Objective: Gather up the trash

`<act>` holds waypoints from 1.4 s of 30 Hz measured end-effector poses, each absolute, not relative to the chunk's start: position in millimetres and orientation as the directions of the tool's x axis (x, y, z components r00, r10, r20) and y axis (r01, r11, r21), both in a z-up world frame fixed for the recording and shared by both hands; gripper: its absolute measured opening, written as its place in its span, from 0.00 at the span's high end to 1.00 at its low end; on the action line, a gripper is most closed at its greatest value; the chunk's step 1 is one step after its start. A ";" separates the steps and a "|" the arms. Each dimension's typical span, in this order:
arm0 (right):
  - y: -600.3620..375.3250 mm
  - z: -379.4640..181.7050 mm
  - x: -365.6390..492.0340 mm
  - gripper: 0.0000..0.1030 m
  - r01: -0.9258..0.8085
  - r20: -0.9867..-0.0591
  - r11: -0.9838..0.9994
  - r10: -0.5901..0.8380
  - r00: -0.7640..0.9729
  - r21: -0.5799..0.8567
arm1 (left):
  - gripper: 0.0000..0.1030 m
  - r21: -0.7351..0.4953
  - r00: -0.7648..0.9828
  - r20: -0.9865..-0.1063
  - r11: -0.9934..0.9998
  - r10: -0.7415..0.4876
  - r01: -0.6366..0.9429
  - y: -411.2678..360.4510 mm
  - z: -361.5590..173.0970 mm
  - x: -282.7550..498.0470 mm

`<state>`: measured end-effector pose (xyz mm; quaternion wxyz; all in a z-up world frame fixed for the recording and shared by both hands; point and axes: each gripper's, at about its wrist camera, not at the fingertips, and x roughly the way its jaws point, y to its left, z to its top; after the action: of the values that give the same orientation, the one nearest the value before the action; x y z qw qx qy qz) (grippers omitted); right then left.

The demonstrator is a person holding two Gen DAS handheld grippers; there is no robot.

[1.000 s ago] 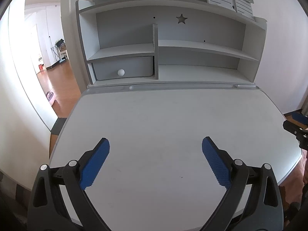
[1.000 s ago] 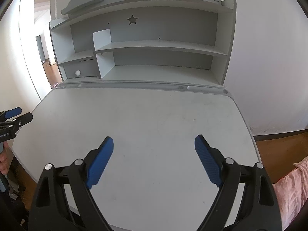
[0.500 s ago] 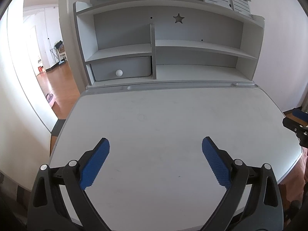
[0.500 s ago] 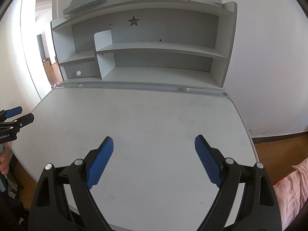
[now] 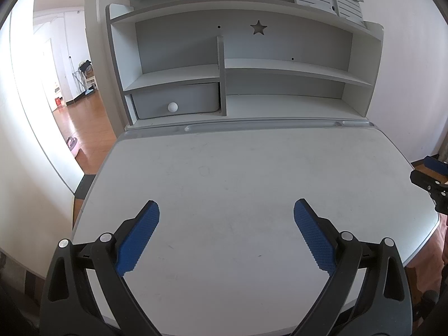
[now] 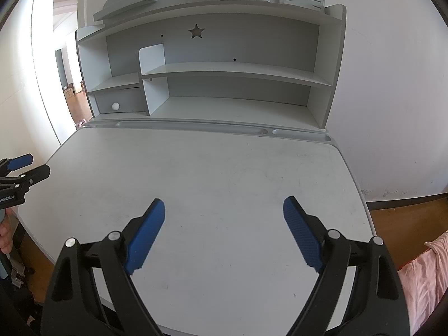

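Observation:
No trash shows in either view. My left gripper is open and empty, its blue pads spread wide above the near part of a pale grey desk top. My right gripper is also open and empty above the same desk top. The right gripper's tips show at the right edge of the left wrist view. The left gripper's tips show at the left edge of the right wrist view.
A grey shelf unit stands at the desk's back, with a small drawer with a white knob at its lower left. A pen groove runs along the back edge. White wall lies right, wood floor left, pink cloth lower right.
Both views have shifted slightly: the shelf unit sits a little lower and closer in frame. Both grippers stay open and empty.

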<state>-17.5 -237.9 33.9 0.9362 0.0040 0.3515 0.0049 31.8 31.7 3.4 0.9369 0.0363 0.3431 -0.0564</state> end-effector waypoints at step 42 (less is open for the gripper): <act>-234.5 34.3 -17.3 0.19 -0.011 -0.656 1.000 0.014 0.755 0.008 | 0.09 0.034 0.755 -0.650 0.989 -0.089 0.146 28.4 3.7 32.6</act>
<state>-17.3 -234.5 34.3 0.9367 0.0016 0.3502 0.0067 32.6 28.4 3.7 0.9358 0.0413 0.3444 -0.0626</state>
